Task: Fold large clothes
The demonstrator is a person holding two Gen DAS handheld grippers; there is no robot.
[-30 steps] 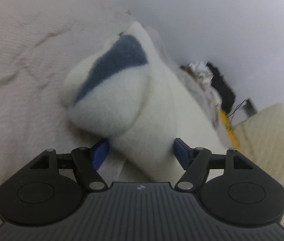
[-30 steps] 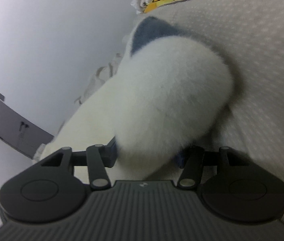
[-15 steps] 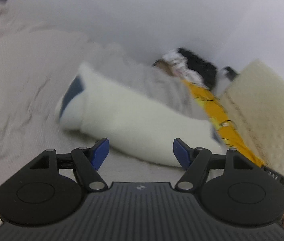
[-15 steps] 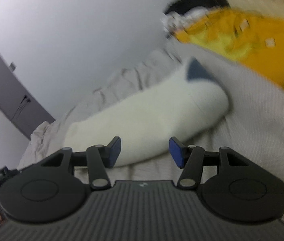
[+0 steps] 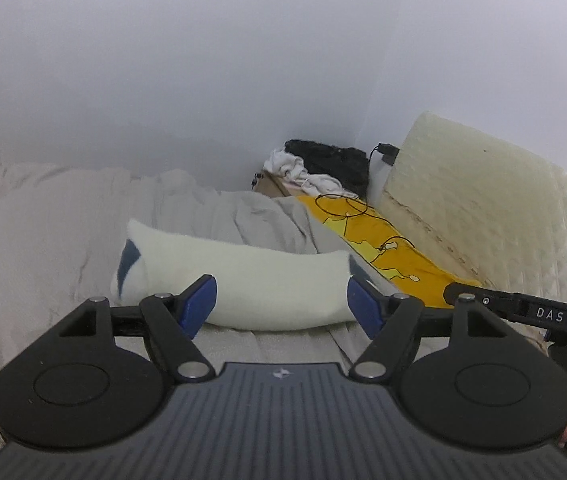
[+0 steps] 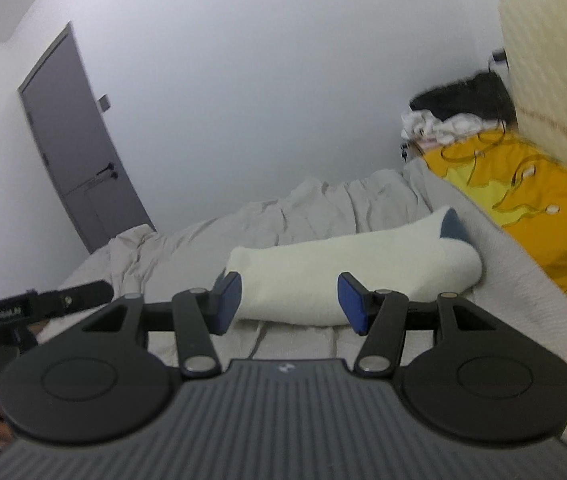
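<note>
Both hand-held grippers hung above the bed [image 5: 23, 240], jaws apart and gripping nothing: the left hand-held gripper [image 5: 281, 306] and the right hand-held gripper [image 6: 289, 300] each looked down on the folded white fleece garment [image 5: 243, 280], which lay as a long roll with blue-grey patches at its ends, across the middle of the bed, on the pale grey bedding [image 6: 283, 208].

The soft, thick roll looked likely to spring open if left unpressed, and any return for it risked catching only the top layer and pulling the fold apart. The rumpled bedding beneath could also be pinched along with it.

Just right of the roll lay an orange and yellow cloth [image 5: 395, 256] with a thin black cable [image 5: 341, 204] looped over it, a snag hazard for a gripper reaching that side. Beyond it a cream quilted pillow [image 5: 483, 200] leaned on the wall, with dark and white clothes [image 5: 323, 164] heaped in the far corner. A grey door [image 6: 79, 144] stood far left.
</note>
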